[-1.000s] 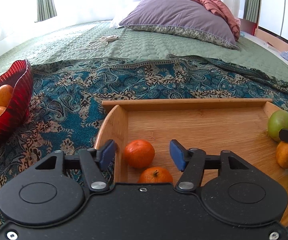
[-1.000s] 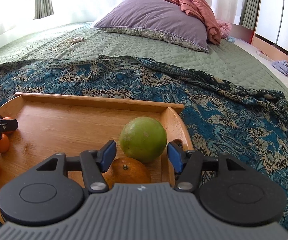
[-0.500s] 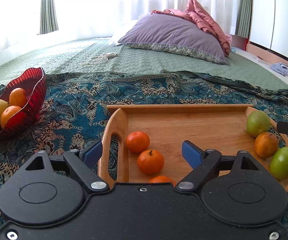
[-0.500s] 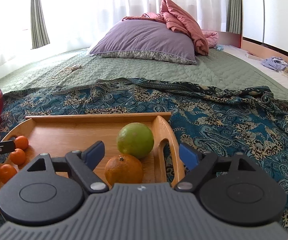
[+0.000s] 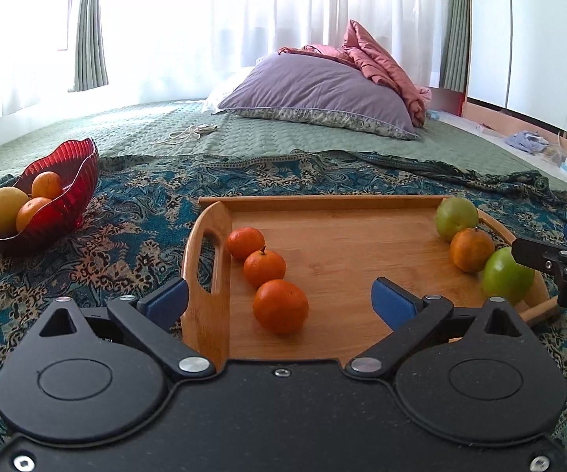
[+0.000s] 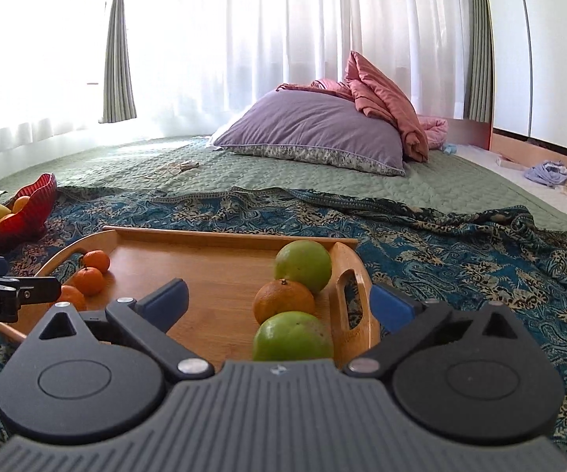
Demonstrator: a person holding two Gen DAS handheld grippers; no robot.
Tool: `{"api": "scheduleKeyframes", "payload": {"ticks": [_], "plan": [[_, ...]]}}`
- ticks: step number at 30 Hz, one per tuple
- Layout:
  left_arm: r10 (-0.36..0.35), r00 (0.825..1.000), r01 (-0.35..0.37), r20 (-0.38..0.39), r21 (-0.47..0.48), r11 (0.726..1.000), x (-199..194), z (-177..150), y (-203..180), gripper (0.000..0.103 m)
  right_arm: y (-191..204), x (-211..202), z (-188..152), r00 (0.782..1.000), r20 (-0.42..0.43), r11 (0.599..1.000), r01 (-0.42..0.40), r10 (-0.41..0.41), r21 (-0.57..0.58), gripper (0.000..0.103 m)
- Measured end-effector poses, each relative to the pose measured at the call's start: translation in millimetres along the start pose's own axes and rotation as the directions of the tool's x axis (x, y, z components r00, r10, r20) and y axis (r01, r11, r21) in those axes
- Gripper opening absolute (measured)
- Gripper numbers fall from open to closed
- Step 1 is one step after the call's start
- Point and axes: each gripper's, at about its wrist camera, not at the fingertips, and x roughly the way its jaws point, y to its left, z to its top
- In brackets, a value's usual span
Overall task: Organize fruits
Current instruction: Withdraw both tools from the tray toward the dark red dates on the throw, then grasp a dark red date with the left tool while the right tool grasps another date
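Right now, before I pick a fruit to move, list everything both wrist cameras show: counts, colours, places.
Wooden tray with cut-out handles: 1, light brown, on the patterned blanket.
Small orange mandarins: 3, orange, in a row by the tray's left handle.
Green round fruits: 2, green, by the tray's right handle.
Larger orange: 1, orange, between the two green fruits.
Red ribbed glass bowl: 1, red, far left on the blanket, holding 2 orange fruits and 1 yellow.
Blue paisley blanket: 1, blue and tan, over the green quilt.
Purple pillow: 1, at the back, pink bedding behind it.
Left gripper: open, straddling the tray's left handle.
Right gripper: open, straddling the right handle.
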Motion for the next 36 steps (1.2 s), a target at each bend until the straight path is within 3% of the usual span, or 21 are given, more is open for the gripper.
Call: {"api": "scheduleKeyframes", "payload": {"ticks": [8, 16, 22, 29, 32, 36], "plan": [[-0.007, 1.000, 0.007, 0.007, 0.025, 1.000, -16, -34, -14, 0.103, 25, -25, -29, 0.998, 0.064, 0.996, -0.001, 0.006, -0.085, 0.103], [-0.030, 1.000, 0.030, 0.004, 0.039, 0.999, -30, -58, -18, 0.103, 36, -37, -55, 0.998, 0.048, 0.992, -0.026, 0.032, -0.120, 0.103], [0.006, 1.000, -0.006, 0.001, 0.064, 0.998, -35, -74, -22, 0.103, 44, -37, -70, 0.998, 0.028, 0.984, -0.043, 0.048, -0.171, 0.103], [-0.016, 0.999, 0.016, -0.028, 0.024, 1.000, -36, -80, -14, 0.103, 48, -32, -78, 0.997, -0.005, 0.976, -0.073, 0.073, -0.204, 0.103], [-0.043, 0.998, 0.043, -0.047, -0.002, 0.999, -35, -82, -10, 0.099, 49, -31, -79, 0.996, -0.024, 0.973, -0.089, 0.086, -0.213, 0.103], [-0.083, 0.995, 0.081, -0.059, -0.028, 0.996, -35, -81, -9, 0.086, 49, -31, -78, 0.992, -0.045, 0.970, -0.124, 0.118, -0.208, 0.099]]}}
